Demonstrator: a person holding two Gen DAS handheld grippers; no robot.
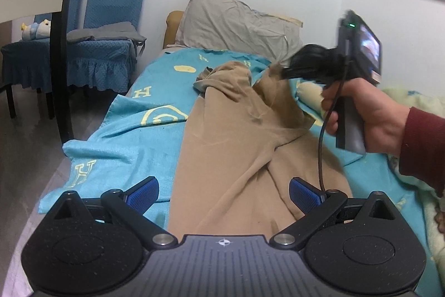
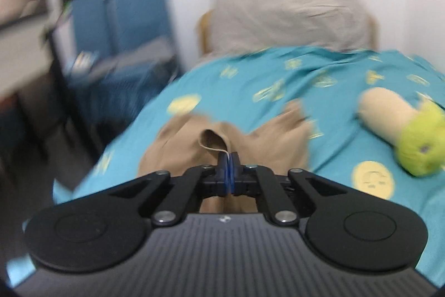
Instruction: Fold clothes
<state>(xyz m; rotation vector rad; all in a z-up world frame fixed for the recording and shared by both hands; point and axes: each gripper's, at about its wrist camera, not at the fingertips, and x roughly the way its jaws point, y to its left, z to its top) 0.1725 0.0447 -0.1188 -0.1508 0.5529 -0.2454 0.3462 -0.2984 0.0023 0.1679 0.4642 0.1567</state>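
Your left claw (image 1: 224, 195) hangs with its blue pads spread wide above the tan garment (image 1: 236, 146), which lies rumpled along the turquoise bedspread (image 1: 133, 124). Your right claw (image 2: 229, 167) is clamped on a hem of that garment (image 2: 214, 141), lifting a fold off the bed. A grey pillow (image 1: 236, 21) leans at the wall; a green-and-beige plush toy (image 2: 403, 130) lies to the right.

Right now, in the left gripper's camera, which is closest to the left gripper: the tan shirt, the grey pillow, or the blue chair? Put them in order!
From the left gripper:
1. Tan shirt, right beneath its open fingers.
2. Blue chair, far off left.
3. Grey pillow, at the bed's far end. Chair and pillow are nearly a tie.
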